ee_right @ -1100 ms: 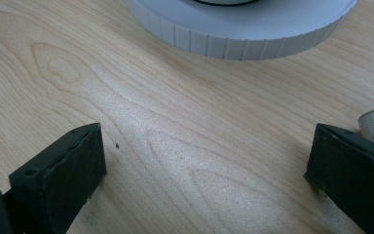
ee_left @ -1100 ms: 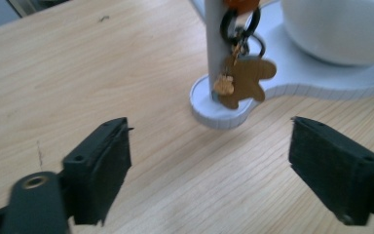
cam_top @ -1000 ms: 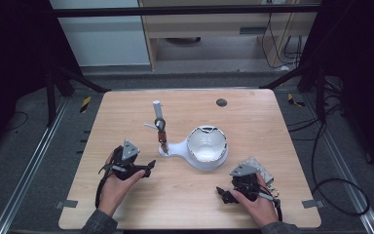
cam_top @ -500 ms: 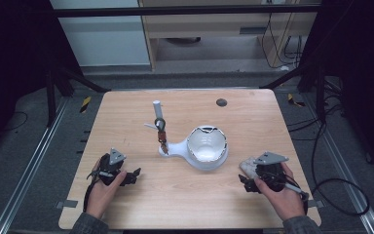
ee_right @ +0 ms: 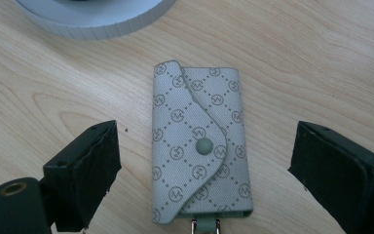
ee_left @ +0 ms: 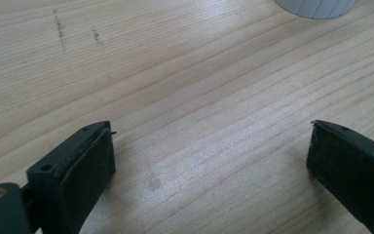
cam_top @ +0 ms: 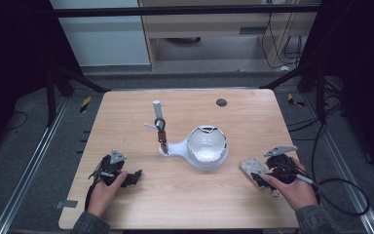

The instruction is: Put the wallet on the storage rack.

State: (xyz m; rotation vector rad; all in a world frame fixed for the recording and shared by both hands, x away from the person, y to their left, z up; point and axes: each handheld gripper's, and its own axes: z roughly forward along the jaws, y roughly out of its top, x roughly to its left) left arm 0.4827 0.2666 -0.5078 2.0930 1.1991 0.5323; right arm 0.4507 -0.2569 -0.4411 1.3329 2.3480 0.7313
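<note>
A grey-green patterned key pouch (ee_right: 199,146) with a snap button lies flat on the wooden table (cam_top: 185,200), right of a white bowl-shaped dish (cam_top: 207,146). My right gripper (ee_right: 207,129) straddles the pouch (cam_top: 251,165). Its jaws have just been closing a little, and both pads stand clear of the pouch's sides. At the table's front left my left gripper (cam_top: 135,176) rests low over bare wood. Its jaws (ee_left: 212,129) have just been opening and hold nothing.
The dish's handle reaches left to a small stand (cam_top: 157,109) with a white post and a hanging ring with keys (cam_top: 161,132). A dark round spot (cam_top: 221,102) marks the far table. The ribbed dish rim (ee_right: 92,17) lies just beyond the pouch.
The right hand has moved right and slightly away from the front edge. The left hand has drawn back to the left and nearer the front edge, lower to the table.
</note>
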